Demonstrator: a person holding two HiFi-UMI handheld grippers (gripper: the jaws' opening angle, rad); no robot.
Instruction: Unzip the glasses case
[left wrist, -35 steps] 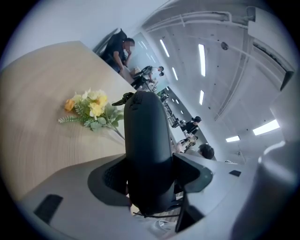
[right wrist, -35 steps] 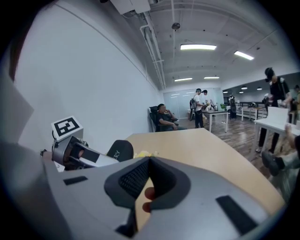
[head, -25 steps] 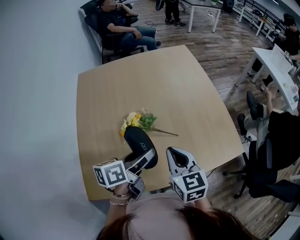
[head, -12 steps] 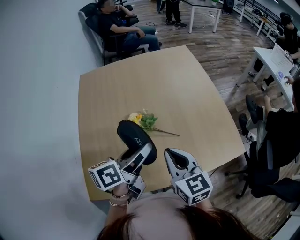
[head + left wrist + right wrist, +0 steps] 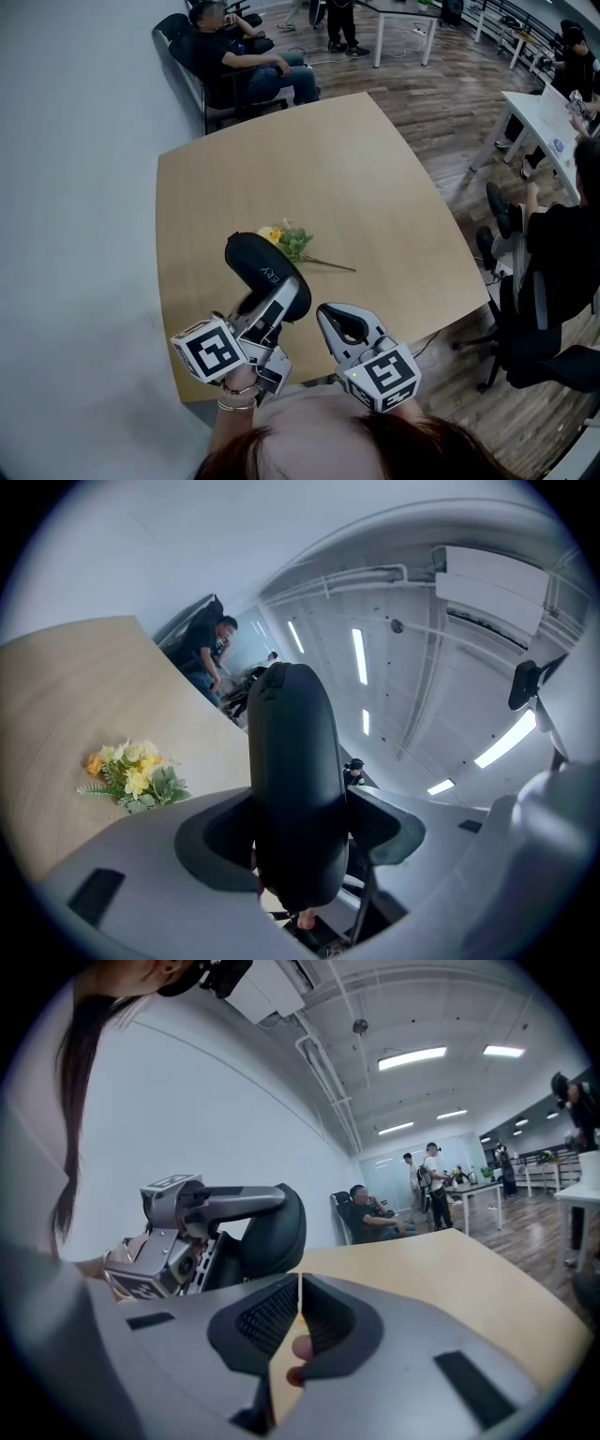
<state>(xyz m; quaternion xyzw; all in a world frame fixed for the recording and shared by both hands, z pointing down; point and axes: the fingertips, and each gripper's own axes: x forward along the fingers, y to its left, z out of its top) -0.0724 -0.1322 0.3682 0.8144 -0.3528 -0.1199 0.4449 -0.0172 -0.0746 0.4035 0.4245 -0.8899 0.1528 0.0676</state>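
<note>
The black glasses case [image 5: 262, 266] is an oval zipped pouch, held off the table with its long end pointing away from me. My left gripper [image 5: 278, 302] is shut on its near end; in the left gripper view the case [image 5: 292, 789] stands between both jaws and fills the gap. My right gripper [image 5: 327, 315] sits just right of it near the table's front edge, jaws shut with nothing between them. From the right gripper view, the right gripper [image 5: 299, 1290] shows its pads touching, and the case [image 5: 274, 1230] hangs to the left in the left gripper [image 5: 234, 1206].
A small bunch of yellow and white flowers [image 5: 285, 238] lies on the wooden table [image 5: 356, 178] just beyond the case. A person sits in a chair [image 5: 234, 58] past the far edge. More people and a white desk [image 5: 553, 141] are at the right.
The left gripper has lifted the case higher and carried it a little left, away from the flowers. The right gripper has shifted slightly left and stays shut.
</note>
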